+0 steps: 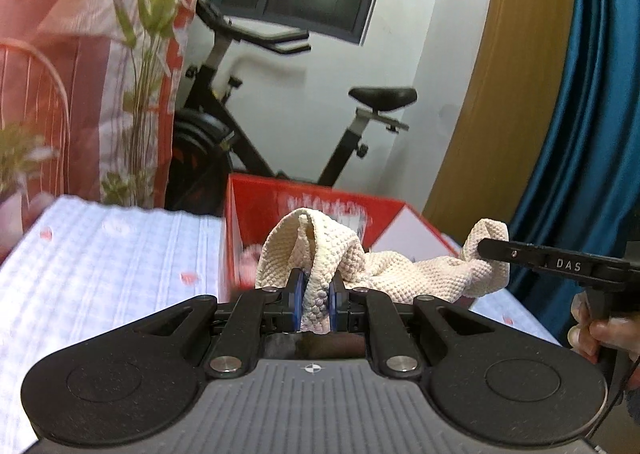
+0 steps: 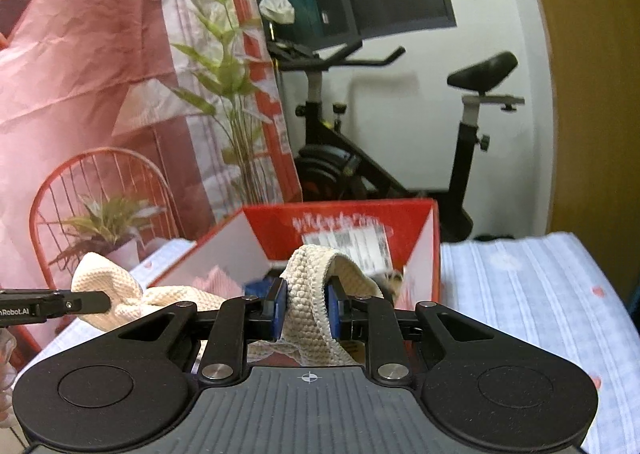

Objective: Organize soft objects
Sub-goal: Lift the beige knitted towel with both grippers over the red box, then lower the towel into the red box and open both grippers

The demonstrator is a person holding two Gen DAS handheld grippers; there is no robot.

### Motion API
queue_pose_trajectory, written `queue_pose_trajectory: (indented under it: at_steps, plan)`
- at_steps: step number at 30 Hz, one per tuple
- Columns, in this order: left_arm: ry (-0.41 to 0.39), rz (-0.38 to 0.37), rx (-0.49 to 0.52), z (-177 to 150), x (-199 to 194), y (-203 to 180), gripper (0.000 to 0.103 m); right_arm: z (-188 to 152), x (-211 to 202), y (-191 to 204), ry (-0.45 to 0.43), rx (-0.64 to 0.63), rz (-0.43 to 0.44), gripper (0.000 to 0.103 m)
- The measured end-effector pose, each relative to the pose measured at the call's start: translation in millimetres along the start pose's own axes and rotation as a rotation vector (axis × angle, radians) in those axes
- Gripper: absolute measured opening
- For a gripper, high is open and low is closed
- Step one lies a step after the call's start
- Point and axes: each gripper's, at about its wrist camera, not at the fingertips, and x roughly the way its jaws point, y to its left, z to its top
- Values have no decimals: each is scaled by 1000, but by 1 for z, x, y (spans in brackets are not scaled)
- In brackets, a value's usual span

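Note:
A cream waffle-knit cloth (image 1: 404, 274) hangs stretched between both grippers above the bed. My left gripper (image 1: 316, 298) is shut on one bunched end, blue pads pressing the fabric. My right gripper (image 2: 306, 308) is shut on the other end of the cloth (image 2: 308, 294). From the left wrist view the right gripper (image 1: 486, 250) comes in at the right edge, pinching a fold, with a hand (image 1: 600, 334) on its handle. The right wrist view shows the left gripper (image 2: 106, 300) at the left edge. Just beyond the cloth stands an open red cardboard box (image 2: 344, 218) with soft items inside.
A pale blue-and-white bedspread (image 1: 100, 274) with small red marks covers the surface under both grippers. Behind the box (image 1: 304, 198) stands a black exercise bike (image 1: 280, 114). Plants (image 2: 228, 74), a red wire chair (image 2: 100, 190) and pink drapery fill the left; a blue curtain (image 1: 580, 114) hangs right.

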Motion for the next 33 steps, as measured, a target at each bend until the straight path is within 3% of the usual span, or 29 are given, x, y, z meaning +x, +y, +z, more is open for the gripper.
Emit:
queue_pose_trajectory:
  at_steps: [4,11,15,27,33]
  plan:
    - [-15,21,33,21,17,-6,13,20,11,-1,-30,-22,-18,19]
    - [31,49,79,46,64,-15,13,43,54,-3,-38,-106,-96,19]
    - [78,56,25,53,91,-9,13,50,77,-8,-16,-112,-110,19]
    - [137,81,84,54,130,-17,13,48,126,-18,27,-129,-161,18]
    - [202,70,112,35,136,-23,13,38,141,-11,96,-159,-136,18]
